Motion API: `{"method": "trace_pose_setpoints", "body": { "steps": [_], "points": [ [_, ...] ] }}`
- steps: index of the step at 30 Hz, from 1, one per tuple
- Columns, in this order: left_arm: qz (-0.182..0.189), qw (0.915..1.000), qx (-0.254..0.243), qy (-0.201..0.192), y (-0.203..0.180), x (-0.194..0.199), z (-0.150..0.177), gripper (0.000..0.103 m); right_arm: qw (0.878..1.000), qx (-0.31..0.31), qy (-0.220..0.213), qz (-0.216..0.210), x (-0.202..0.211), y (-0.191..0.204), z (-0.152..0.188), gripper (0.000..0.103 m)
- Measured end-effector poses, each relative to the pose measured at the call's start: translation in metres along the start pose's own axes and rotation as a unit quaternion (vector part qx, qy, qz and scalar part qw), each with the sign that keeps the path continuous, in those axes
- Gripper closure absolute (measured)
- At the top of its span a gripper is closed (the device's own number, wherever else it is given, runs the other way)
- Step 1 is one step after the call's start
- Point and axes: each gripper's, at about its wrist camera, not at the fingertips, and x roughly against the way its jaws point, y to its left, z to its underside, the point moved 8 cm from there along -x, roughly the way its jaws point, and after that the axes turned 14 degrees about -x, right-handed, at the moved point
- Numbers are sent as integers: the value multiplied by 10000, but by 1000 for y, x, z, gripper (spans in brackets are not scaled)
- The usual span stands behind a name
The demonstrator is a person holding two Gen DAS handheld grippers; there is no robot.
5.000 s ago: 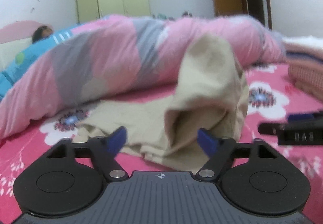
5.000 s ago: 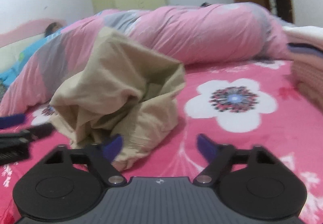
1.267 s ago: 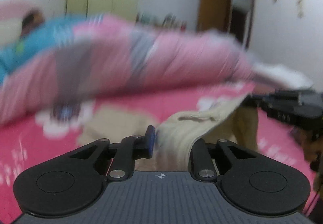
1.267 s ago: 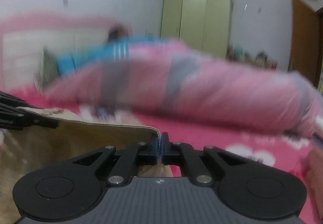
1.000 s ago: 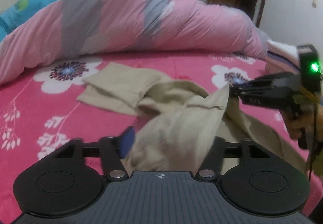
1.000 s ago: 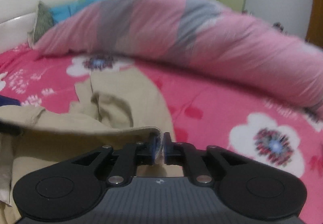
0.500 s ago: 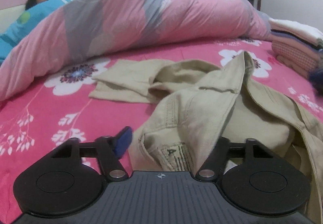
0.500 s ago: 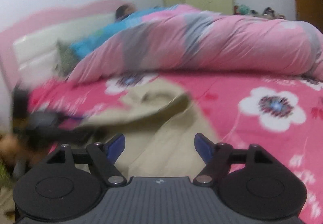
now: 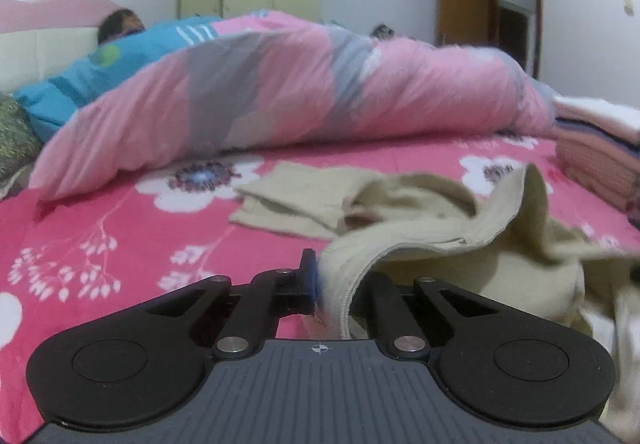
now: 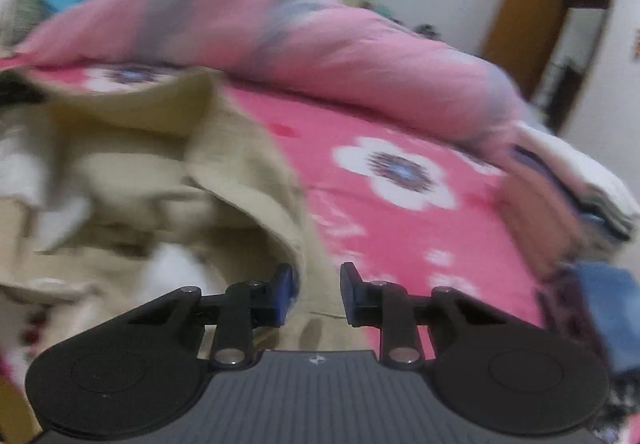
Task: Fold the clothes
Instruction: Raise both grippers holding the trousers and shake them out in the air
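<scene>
Two grippers work on one beige garment (image 9: 420,212), probably trousers, which lies crumpled on the pink flowered bedsheet (image 9: 120,228) in front of the rolled pink and grey quilt (image 9: 304,92).

The left gripper (image 9: 334,284) has just closed its jaws, and they are now pressed tight on a thick seamed edge of the cloth, likely the waistband. I think this hold is chosen because a stiff band gives a firm corner that can be pulled straight.

The right gripper (image 10: 314,292) has also been closing, but its jaws stand only partly closed, with a clear gap. A fold of the same garment (image 10: 168,180) passes between the blue pads, yet the blurred picture does not show them pressing on it, so I judge it is not gripped yet.

Most of the garment is bunched between the two grippers, so it seems the person wants two hold points on the band to lift and spread it flat before any fold.

Folded clothes (image 9: 592,160) are stacked at the right edge of the bed, probably the place for finished pieces.
</scene>
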Motion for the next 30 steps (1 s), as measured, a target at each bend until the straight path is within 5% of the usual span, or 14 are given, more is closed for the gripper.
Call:
{"method": "trace_pose_setpoints", "body": {
  "steps": [5,6,9,10,14,16,23,30],
  "points": [
    [119,9995,-193,227,-7,-9,11,73,9987,-175,179,-442,-9,12,-7,64],
    [109,9993,-197,283,-8,-12,14,72,9986,-65,203,-482,-11,18,-6,56],
    [-40,9985,-282,472,-9,-25,23,72,9978,214,391,-489,-23,28,4,56],
    [-114,9981,-305,517,-9,-28,27,73,9982,249,402,-367,-25,26,11,57],
    [-376,9982,-93,460,-1,-22,25,95,9993,-137,347,30,-21,-7,20,91],
    [-502,9982,-13,340,3,-14,16,97,9988,-391,107,264,-14,-33,12,96],
    [-532,9944,-165,-896,-8,43,-86,98,9834,-468,-1376,1082,-1,-125,-87,99],
    [-328,9606,-513,-2710,-48,128,-257,99,9313,-413,-3215,1662,96,-214,-248,99]
  ]
}}
